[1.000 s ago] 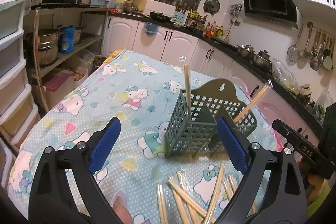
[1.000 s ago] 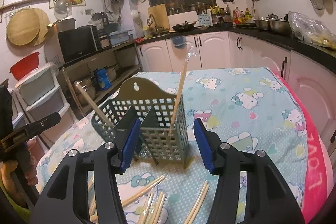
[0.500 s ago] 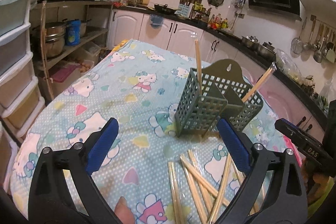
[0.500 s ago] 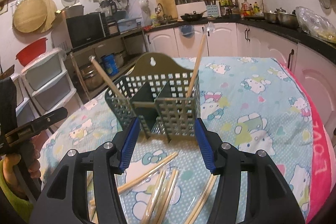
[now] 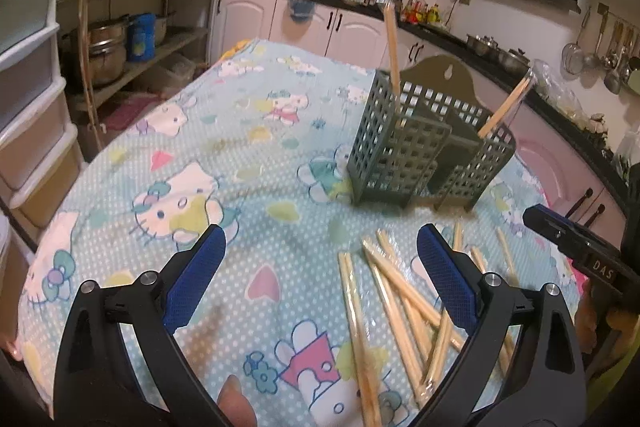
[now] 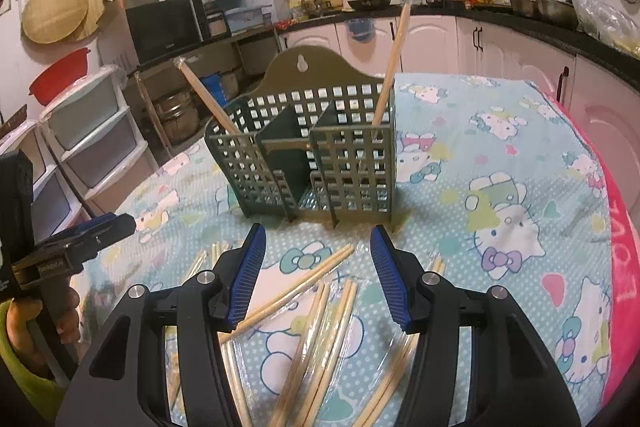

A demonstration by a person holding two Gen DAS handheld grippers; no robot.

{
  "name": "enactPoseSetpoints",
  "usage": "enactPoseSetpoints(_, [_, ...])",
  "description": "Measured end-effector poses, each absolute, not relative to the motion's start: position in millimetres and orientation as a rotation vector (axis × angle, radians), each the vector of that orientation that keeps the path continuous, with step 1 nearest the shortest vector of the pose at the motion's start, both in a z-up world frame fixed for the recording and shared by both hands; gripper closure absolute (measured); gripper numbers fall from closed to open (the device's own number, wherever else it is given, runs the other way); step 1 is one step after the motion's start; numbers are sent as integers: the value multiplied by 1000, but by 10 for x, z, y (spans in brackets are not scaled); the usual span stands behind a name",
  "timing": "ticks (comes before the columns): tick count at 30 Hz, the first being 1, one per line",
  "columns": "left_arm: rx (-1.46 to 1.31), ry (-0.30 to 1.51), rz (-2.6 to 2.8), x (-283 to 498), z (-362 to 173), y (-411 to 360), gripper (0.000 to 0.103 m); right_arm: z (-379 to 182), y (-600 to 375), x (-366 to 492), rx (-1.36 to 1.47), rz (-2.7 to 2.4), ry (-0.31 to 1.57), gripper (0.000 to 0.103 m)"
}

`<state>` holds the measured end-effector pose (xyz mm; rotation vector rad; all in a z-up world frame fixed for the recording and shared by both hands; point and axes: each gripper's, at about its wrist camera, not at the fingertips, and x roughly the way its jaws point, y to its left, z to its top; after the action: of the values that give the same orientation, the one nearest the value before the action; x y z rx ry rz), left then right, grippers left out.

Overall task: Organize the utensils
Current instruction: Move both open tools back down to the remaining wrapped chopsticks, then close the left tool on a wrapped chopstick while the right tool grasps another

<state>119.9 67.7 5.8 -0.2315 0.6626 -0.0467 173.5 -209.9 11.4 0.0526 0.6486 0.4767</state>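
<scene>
Now two chopsticks point(image 6: 390, 67) stand in one caddy point(image 6: 320, 151); both tongs point(image 5: 320, 273) point(image 6: 316, 267) gape, empty

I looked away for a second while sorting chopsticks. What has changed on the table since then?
Both the left gripper and right gripper have come down toward the loose chopsticks, jaws open and empty. Nothing was picked up or released. The holder and its two upright chopsticks stayed put.

Cartoon-print tablecloth point(image 6: 500, 155) — green utensil caddy point(image 6: 316, 151), loose wrapped chopsticks point(image 6: 316, 315)
</scene>
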Motion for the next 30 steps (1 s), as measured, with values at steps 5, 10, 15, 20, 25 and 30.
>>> enactPoseSetpoints(5, [-220, 699, -53, 1168, -61, 670, 15, 30, -2048, 1756, 47, 478, 685, 51])
enactPoseSetpoints(10, [-210, 743, -84, 1165, -169, 630, 16, -47, -1995, 1798, 49, 483, 727, 51])
enactPoseSetpoints(15, [-225, 808, -156, 1216, -308, 567, 34, -146, -1963, 1893, 62, 473, 788, 51])
enactPoseSetpoints(20, [-243, 862, -205, 1287, -437, 495, 61, -266, -1950, 1991, 66, 455, 840, 51])
enactPoseSetpoints(25, [-221, 878, -228, 1347, -487, 414, 75, -361, -1917, 2095, 63, 446, 884, 51])
enactPoseSetpoints(30, [-189, 896, -214, 1457, -540, 384, 78, -448, -1871, 2245, 63, 427, 929, 51])
